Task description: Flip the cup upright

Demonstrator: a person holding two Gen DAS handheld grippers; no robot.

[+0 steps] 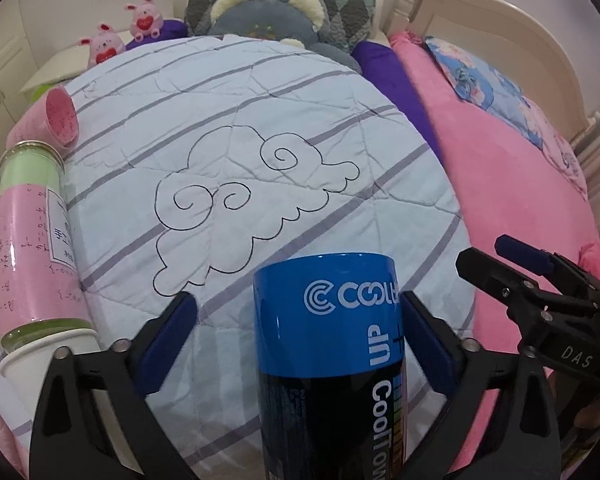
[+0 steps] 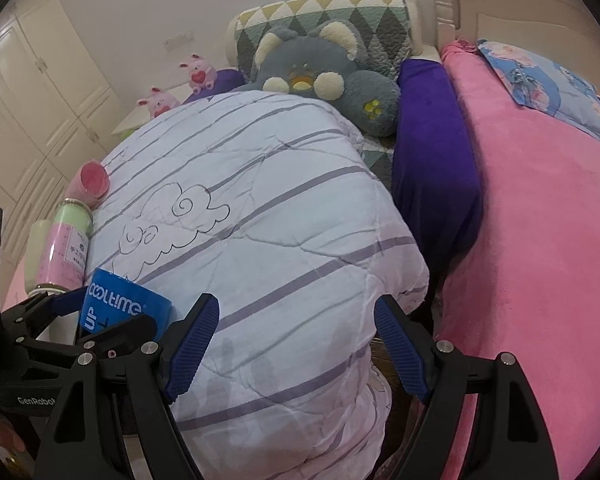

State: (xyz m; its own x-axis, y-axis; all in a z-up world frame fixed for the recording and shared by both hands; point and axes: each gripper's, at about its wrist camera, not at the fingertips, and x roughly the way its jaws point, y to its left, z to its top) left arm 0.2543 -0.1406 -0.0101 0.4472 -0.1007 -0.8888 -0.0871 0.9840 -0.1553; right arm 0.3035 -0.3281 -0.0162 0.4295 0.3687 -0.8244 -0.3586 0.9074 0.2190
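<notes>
A blue and black cup (image 1: 332,352) with white COOLTIME lettering stands upside down on the striped quilt (image 1: 259,152), between the fingers of my left gripper (image 1: 297,332). The jaws are open; the right pad (image 1: 424,340) is close to the cup's side, the left pad (image 1: 167,332) stands well apart. The cup also shows in the right wrist view (image 2: 119,304), low at the left, inside the left gripper. My right gripper (image 2: 295,344) is open and empty above the quilt (image 2: 259,220), to the right of the cup. It appears in the left wrist view (image 1: 516,268).
A pink-labelled glass jar (image 1: 35,248) lies at the quilt's left edge, with a pink cup (image 1: 59,120) on its side behind it. Plush toys (image 1: 259,20) and pillows sit at the headboard. A pink blanket (image 1: 500,168) covers the right side.
</notes>
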